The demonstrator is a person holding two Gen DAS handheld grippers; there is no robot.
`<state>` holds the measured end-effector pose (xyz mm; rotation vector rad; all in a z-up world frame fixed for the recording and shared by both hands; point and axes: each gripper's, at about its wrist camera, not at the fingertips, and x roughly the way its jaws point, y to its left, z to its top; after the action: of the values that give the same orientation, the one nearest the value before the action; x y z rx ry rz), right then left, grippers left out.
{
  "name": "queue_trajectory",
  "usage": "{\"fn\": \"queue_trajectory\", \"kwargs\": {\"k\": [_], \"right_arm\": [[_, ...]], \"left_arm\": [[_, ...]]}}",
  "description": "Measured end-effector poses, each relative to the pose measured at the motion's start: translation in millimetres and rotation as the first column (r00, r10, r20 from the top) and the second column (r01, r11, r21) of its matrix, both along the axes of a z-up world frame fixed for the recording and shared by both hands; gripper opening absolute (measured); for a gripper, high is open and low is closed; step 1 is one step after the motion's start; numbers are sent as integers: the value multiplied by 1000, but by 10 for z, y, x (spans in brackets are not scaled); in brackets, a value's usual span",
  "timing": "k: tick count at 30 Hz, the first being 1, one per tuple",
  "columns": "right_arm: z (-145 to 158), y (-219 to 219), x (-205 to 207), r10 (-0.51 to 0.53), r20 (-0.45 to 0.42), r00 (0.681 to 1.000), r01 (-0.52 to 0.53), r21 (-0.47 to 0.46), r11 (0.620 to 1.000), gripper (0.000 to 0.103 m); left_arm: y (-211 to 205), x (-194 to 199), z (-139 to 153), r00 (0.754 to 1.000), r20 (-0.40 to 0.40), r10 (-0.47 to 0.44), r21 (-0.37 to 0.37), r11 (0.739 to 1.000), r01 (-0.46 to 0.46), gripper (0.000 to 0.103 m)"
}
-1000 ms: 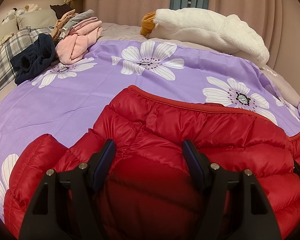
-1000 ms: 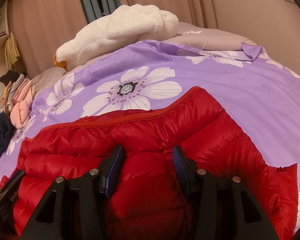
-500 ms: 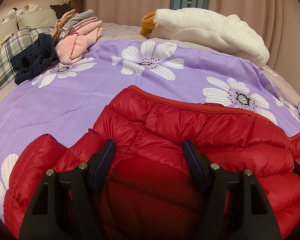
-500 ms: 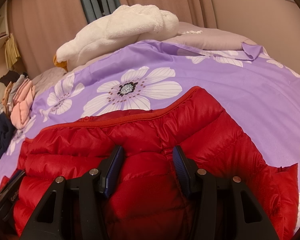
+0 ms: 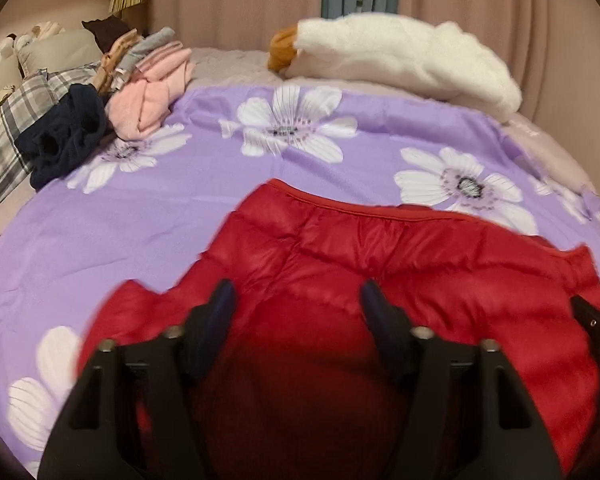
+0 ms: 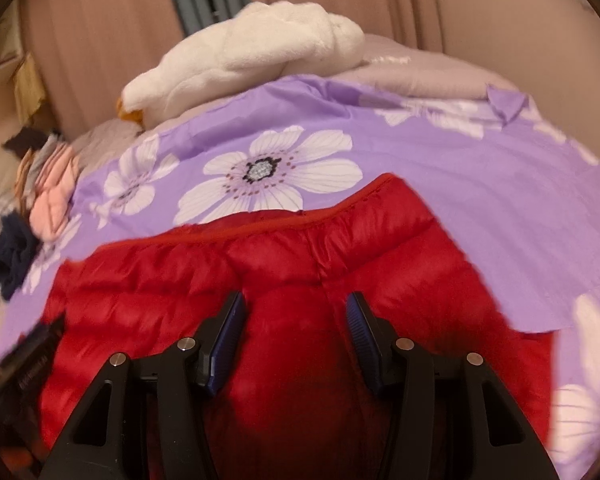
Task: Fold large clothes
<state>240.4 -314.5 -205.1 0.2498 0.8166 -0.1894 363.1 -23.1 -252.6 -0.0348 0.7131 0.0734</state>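
Beyond the jacket [image 5: 400, 272] I see bare purple sheet [image 5: 148, 216] up to the white plush toy [image 5: 400, 56]. The puffy red jacket lies on the sheet. My left gripper [image 5: 296, 304], just closing, and right gripper [image 6: 296, 312] both pinch jacket padding.

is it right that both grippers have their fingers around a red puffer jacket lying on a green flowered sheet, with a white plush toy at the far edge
Not quite: the sheet is purple with white flowers, not green, as both wrist views show. The rest holds: the left gripper and the right gripper each have red puffer jacket fabric bulging between their fingers, and the white plush toy lies at the far edge.
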Motion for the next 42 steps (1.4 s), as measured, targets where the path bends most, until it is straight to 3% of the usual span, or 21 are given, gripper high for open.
{"fn": "queue_trajectory", "kwargs": {"k": [1,3,6,9,12,13,15,17,19,22,29,42], "right_arm": [[82,5,-90,11,18,1000,-11,-16,1000,51],[254,-23,-303,31,68,997,-28,-47,998,44],[386,-120,-557,24,72,997,-20,-49,999,22],[325,-192,-723,-12,40,999,14,-45,999,14],[76,-245,-786,-45,-27,999,44,-30,999,14],[-24,-250,-786,-32,-40,999,31,-21,999,14],[-185,-178,-777,34,-12,999,-34,-51,998,14],[-259,-70,-746,69,-7,998,-70,-118,991,14],[-254,7,-669,64,-26,998,-67,-154,986,14],[-289,80,-574,68,-39,997,-74,-167,983,14],[-334,46,-473,69,-14,997,-70,-103,992,12],[-347,120,-472,62,-19,998,-64,-162,985,12]], "left_arm": [[88,-115,78,1000,17,6,-27,1000,-6,34],[231,-322,209,999,39,24,-54,998,-21,21],[482,-629,331,998,69,-14,-87,996,20,17],[561,-773,206,999,43,31,32,999,-33,16],[679,-739,-146,996,-77,34,-14,999,-35,20],[671,-748,-233,997,-79,19,-13,1000,-20,21],[556,-800,-320,999,-34,-7,82,997,9,21],[416,-783,-357,999,-43,-5,168,986,12,21],[367,-739,-378,998,-56,-12,195,980,22,19],[435,-666,-396,998,-64,-26,157,987,36,19],[619,-701,-376,998,-51,-43,41,998,45,21],[621,-760,-353,999,-34,-27,24,999,28,24]]}}
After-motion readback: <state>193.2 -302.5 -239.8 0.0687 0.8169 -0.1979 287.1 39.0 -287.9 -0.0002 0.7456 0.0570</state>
